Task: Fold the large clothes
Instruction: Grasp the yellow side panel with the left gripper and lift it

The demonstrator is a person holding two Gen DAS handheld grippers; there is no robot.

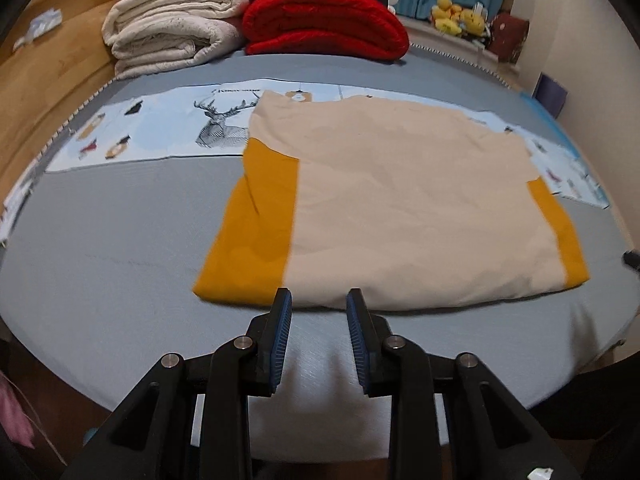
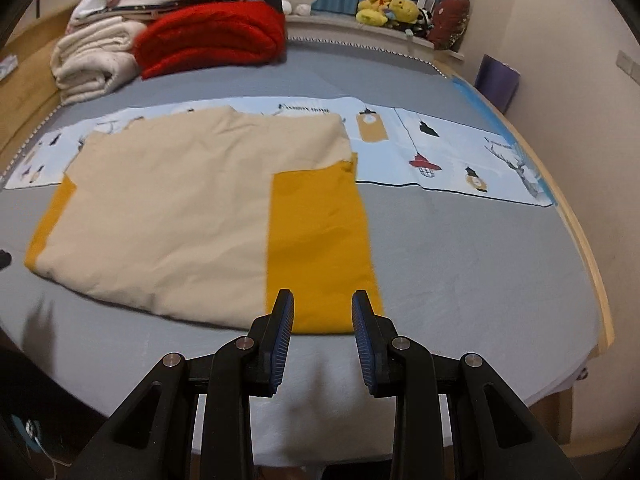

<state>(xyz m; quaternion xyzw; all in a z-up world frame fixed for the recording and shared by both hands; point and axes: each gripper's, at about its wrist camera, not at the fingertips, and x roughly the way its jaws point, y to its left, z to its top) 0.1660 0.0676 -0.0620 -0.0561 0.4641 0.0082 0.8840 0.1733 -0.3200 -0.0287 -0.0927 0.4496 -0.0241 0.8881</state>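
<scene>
A large beige garment (image 1: 400, 200) with mustard-yellow side panels (image 1: 248, 232) lies flat on the grey bed; it also shows in the right wrist view (image 2: 168, 208). My left gripper (image 1: 319, 300) is open and empty, just short of the garment's near hem, near its left yellow panel. My right gripper (image 2: 323, 304) is open and empty, its tips over the near edge of the right yellow panel (image 2: 320, 240). Neither gripper holds cloth.
The grey bed (image 1: 112, 240) has a printed light-blue strip (image 2: 440, 152) across it behind the garment. Folded cream blankets (image 1: 172, 32) and a red blanket (image 1: 324, 24) are stacked at the far side. Plush toys (image 2: 388, 10) sit on a ledge. A wooden bed frame (image 2: 596, 272) runs along the right.
</scene>
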